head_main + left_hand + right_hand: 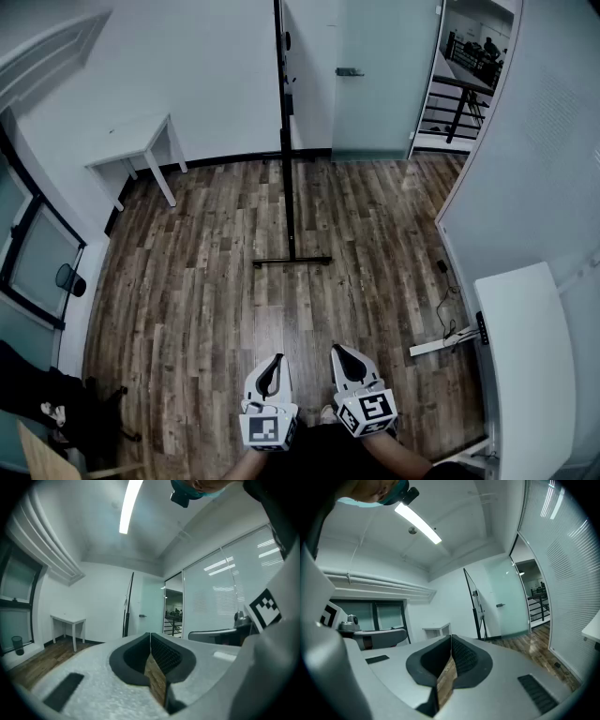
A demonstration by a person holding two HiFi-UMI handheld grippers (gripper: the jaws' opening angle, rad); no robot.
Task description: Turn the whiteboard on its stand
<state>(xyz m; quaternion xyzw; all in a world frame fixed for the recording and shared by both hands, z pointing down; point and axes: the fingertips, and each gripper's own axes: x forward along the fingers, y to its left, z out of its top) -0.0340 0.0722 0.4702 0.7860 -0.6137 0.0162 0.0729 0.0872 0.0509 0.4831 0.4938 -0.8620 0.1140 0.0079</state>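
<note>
The whiteboard point(282, 103) stands edge-on to me in the head view, a thin black upright line on a stand whose black foot bar point(292, 261) rests on the wooden floor. Its dark edge also shows far ahead in the left gripper view as the whiteboard point(127, 606), and in the right gripper view as the whiteboard point(474, 606). My left gripper point(272, 361) and right gripper point(339, 352) are low near my body, well short of the stand. Both are shut with nothing between the jaws: left gripper point(150, 634), right gripper point(451, 637).
A small white table point(136, 141) stands against the back-left wall. A glass door point(375, 75) lies behind the board, with a doorway and railing point(459, 94) to its right. A white desk point(520, 347) and a floor cable point(448, 300) are at my right. Dark items point(47, 394) sit at lower left.
</note>
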